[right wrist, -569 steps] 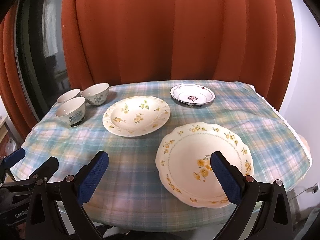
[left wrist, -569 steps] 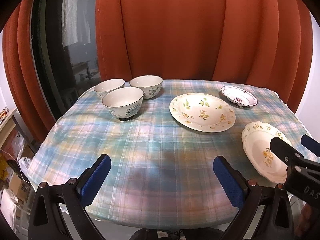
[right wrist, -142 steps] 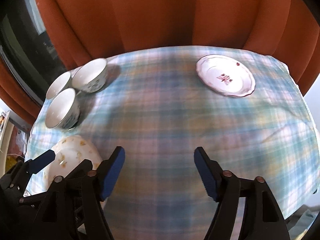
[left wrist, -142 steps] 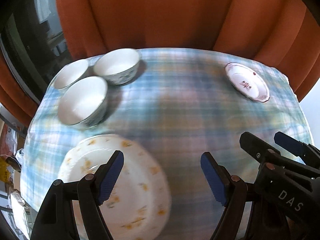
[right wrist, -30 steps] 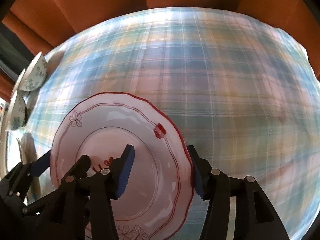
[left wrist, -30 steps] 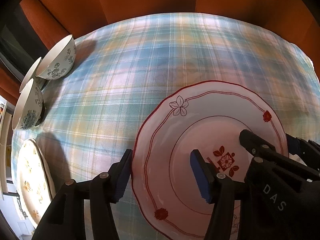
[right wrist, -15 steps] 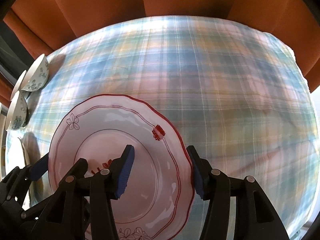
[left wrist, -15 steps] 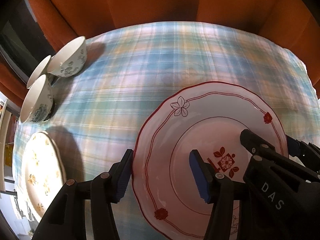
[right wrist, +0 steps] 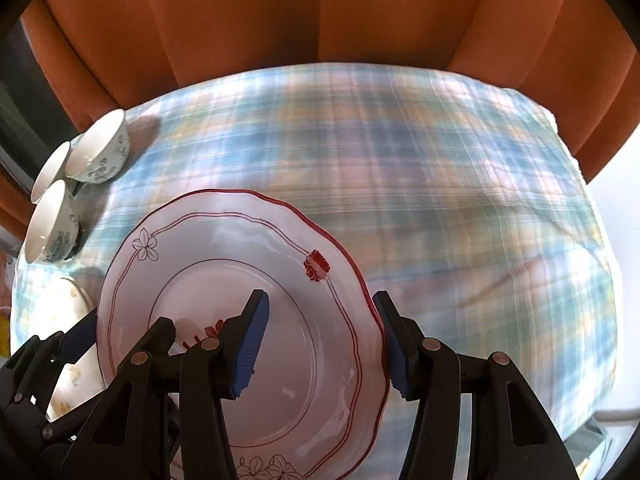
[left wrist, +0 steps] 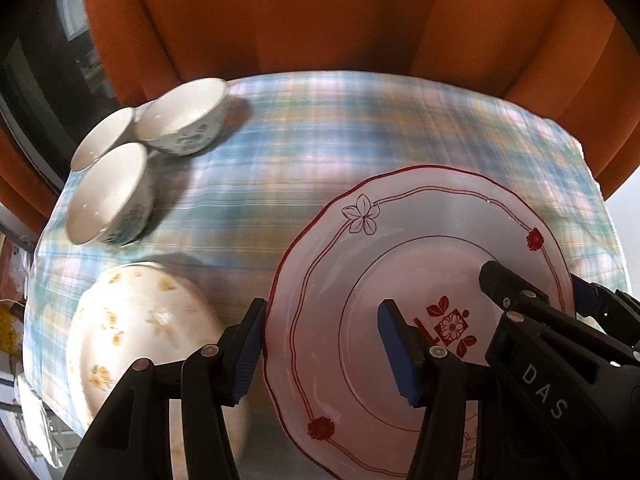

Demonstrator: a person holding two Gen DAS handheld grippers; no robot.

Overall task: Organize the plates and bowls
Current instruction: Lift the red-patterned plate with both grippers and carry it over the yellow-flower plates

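Red-rimmed plate (left wrist: pixel 420 248) lifted off the desk (right wrist: pixel 440 184) since a second ago.
Left claw (left wrist: pixel 320 352) and right claw (right wrist: pixel 320 344), half open, each clamp an opposite rim.

Orange-red curtain (left wrist: pixel 320 20) fills the whole top of both views, hanging in deep vertical folds right behind the counter (right wrist: pixel 400 160). That counter wears a plaid cloth (left wrist: pixel 360 128) in pale blue, pink and yellow, blurred, and it drapes over the far edge at the right. Upper left of the left wrist view, a dark window pane (left wrist: pixel 60 60) shows past the curtain's edge, faint shapes showing in the glass. Bright white wall (right wrist: pixel 616 216) sits at the right edge of the right wrist view. Soft light washes the cloth, brightest toward the far side.
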